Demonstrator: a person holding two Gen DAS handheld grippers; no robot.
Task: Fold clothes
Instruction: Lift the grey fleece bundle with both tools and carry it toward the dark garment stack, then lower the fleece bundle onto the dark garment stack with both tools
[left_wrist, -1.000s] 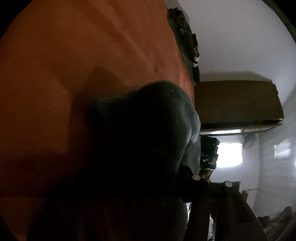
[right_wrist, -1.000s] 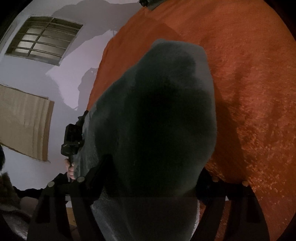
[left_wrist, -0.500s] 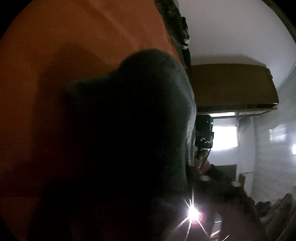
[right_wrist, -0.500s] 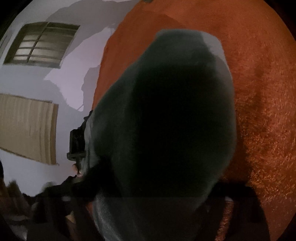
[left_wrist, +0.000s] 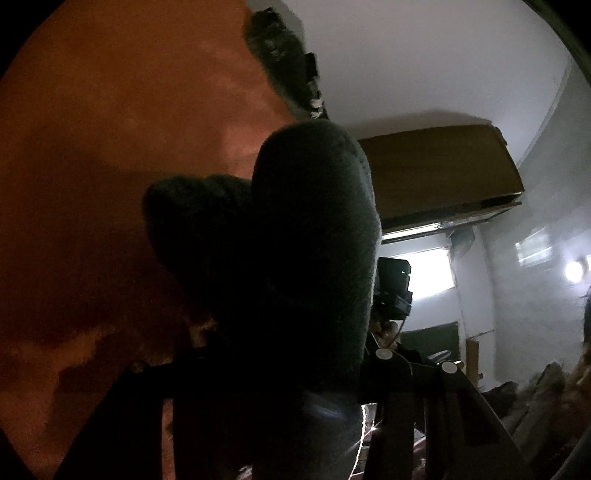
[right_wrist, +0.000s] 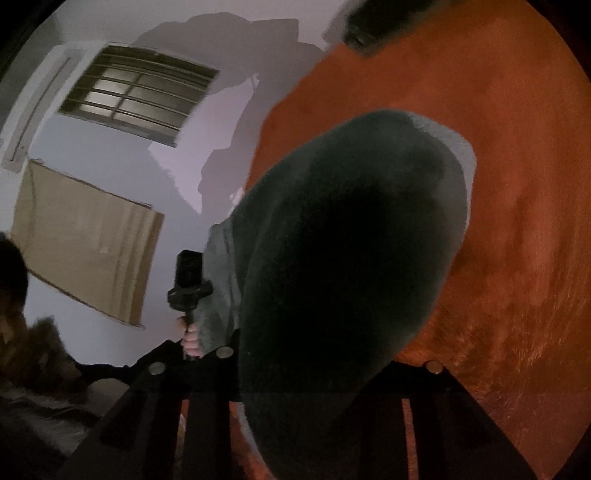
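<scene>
A dark grey fleecy garment (left_wrist: 303, 240) bulges up from between the fingers of my left gripper (left_wrist: 291, 373), which is shut on it; the fingertips are buried under the cloth. In the right wrist view the same garment (right_wrist: 351, 251) swells over my right gripper (right_wrist: 314, 373), also shut on it with its tips hidden. The cloth hangs between the two grippers above an orange blanket (left_wrist: 110, 147). A hand (right_wrist: 190, 338) holds the left gripper's handle beside the cloth's lighter grey edge.
The orange blanket (right_wrist: 517, 221) spreads wide under the garment. A dark heap of clothes (left_wrist: 284, 62) lies at its far edge. Cardboard (right_wrist: 85, 240) leans on the white wall below a barred window (right_wrist: 136, 92). A bright lamp (left_wrist: 574, 272) glares at the right.
Both grippers have tilted up with the garment, so more wall and room show. In the left view the cloth has drawn back into a narrower bulge; in the right view it sits lower and further right.
</scene>
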